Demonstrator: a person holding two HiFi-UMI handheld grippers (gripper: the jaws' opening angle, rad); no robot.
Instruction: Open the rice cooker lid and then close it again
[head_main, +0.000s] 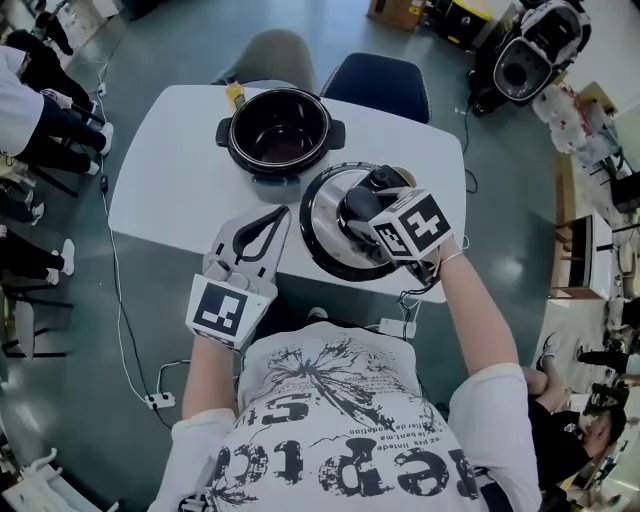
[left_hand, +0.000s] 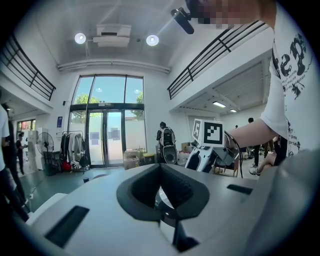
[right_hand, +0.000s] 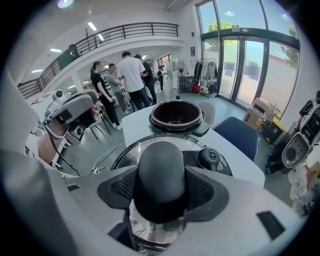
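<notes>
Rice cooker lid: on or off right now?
Off. The lid is beside the open rice cooker, its knob held in the jaws of the right gripper.

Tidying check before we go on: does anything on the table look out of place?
Only the lid: it is off the cooker, gripped by its knob in the right gripper, near the front edge of the table. Nothing spilled or damaged shows.
</notes>
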